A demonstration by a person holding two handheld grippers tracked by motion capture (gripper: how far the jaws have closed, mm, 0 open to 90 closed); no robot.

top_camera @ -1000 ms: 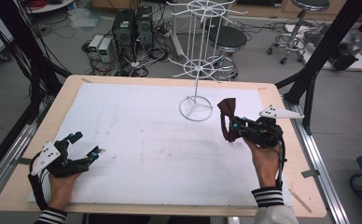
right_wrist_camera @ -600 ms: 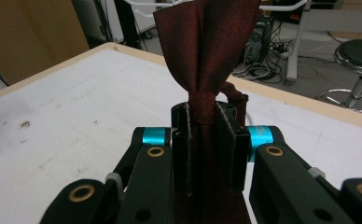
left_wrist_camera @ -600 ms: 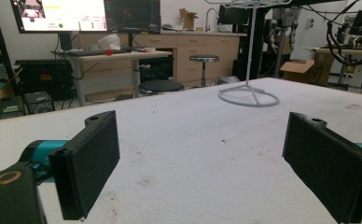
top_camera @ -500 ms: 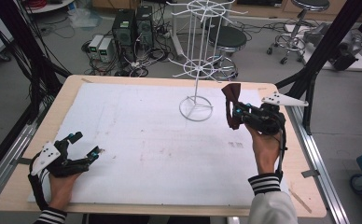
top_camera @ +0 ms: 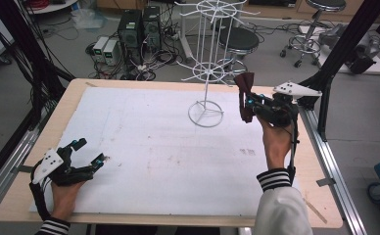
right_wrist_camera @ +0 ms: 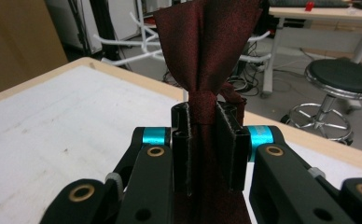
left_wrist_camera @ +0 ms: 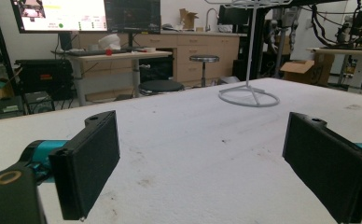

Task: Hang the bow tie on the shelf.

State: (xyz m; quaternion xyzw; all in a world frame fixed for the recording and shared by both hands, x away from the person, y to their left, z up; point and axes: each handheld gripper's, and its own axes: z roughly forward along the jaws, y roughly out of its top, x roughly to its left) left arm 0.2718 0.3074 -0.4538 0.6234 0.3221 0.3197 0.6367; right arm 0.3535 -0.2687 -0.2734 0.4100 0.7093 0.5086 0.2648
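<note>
One dark red bow tie [top_camera: 245, 93] is pinched at its knot between the closed jaws of the right gripper [top_camera: 250, 104], raised beside the one white wire rack [top_camera: 206, 73]. The left gripper [top_camera: 91, 152] rests on the table [top_camera: 154, 147], jaws wide apart and empty.

Wire rack [top_camera: 206, 73] on table [top_camera: 154, 147] far-ctr; R gripper [top_camera: 249, 100] w/ bow tie [top_camera: 244, 95] just right; L gripper [top_camera: 87, 152] near-left.

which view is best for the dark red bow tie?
Right gripper view: the dark red bow tie sits close up, its knot pinched between the right tool jaws. The high view shows it small near the wire stand. The left gripper view faces elsewhere.
</note>
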